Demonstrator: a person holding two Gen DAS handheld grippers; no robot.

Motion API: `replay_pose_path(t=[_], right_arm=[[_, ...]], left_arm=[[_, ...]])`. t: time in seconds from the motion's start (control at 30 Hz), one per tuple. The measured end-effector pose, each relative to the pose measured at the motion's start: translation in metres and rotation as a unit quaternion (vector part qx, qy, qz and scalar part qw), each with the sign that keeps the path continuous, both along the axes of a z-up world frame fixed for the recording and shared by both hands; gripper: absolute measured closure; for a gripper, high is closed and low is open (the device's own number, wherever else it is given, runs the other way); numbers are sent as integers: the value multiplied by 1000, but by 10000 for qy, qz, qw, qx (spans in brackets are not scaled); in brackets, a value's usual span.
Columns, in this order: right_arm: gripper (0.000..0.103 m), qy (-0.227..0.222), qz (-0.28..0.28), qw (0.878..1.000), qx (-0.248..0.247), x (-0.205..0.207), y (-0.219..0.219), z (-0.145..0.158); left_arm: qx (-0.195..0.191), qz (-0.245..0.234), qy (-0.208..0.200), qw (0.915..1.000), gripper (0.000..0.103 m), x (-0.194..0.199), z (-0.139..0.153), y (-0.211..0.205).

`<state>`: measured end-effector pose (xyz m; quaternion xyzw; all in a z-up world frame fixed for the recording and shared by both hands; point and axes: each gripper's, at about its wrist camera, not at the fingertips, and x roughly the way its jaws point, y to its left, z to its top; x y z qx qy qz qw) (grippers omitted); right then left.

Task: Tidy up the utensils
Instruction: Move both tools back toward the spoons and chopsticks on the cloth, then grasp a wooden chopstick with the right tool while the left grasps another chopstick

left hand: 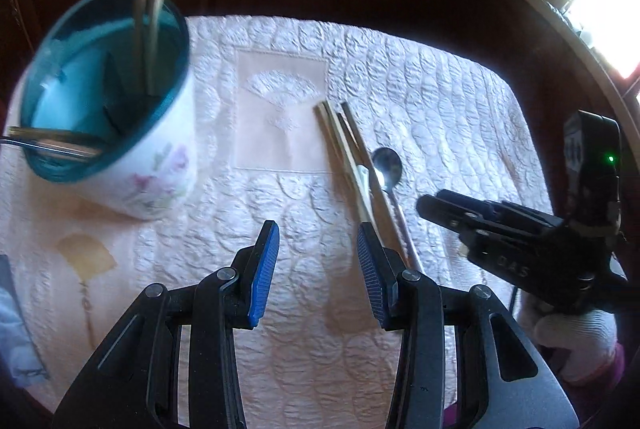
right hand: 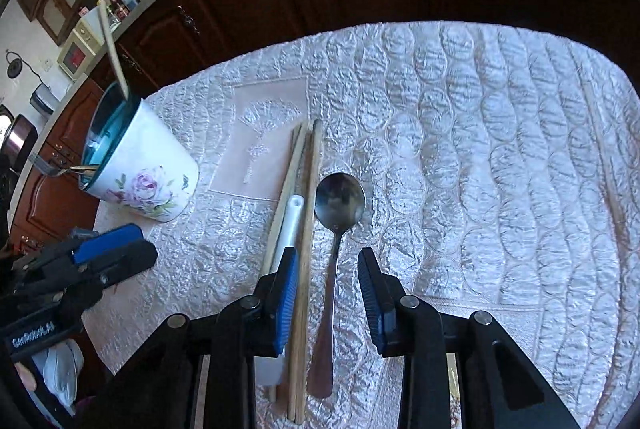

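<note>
Utensils loose on quilted pink-white tablecloth (right hand: pixel 480 149): shiny steel spoon (right hand: pixel 338 213), pale wooden chopsticks (right hand: pixel 308 229), white plastic piece between them. Right gripper (right hand: pixel 328 281) spread, straddling spoon handle, nothing pinched; looks like pickup step, next lower and close. Left gripper (left hand: pixel 318 257) spread, empty. Left view alone shows inside the teal-rimmed floral white cup (left hand: pixel 160 165), sticks already in it.

One mug (right hand: pixel 140 169), one metal spoon (right hand: pixel 338 213), one white utensil (right hand: pixel 290 225) (chopsticks uncountable).
</note>
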<state>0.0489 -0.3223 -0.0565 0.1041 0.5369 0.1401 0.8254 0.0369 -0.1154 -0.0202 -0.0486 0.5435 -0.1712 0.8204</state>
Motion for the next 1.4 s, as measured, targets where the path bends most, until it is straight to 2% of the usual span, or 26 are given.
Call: replay_pose_path(t=[0.17,0.4,0.57,0.67,0.73,0.97,1.2,1.27,1.4], right_arm=[[74,86,63,9999,91,11,6,-8],[75,82,89,9998,147,57,6,-4],[75,299,277,9992,25,94,21,-21],[82,445,321,9984,117,106,23,-34],[94,531,340,9979,140,111,23,-42],[95,378,193,9982,435,102,-16,-31],[95,258,-178,9982,502,90,-65,-21],[95,286,-259,9982,459,87,-77,-22],[95,387,-366,9978,404,82,-95,-29]], left_arm=[[-77,-59,89,9999,63,5,-4,-10],[49,-48,38,10000,63,17,-6,-21],[137,-59,30,9999,63,25,-8,-23],[143,-25,82,9999,63,31,-11,-23],[162,-10,92,9998,63,38,-13,-25],[201,0,110,9997,63,61,-21,-43],[337,5,140,9993,64,88,-38,-68],[436,7,167,9989,68,93,-44,-71],[613,20,205,9979,86,103,-57,-75]])
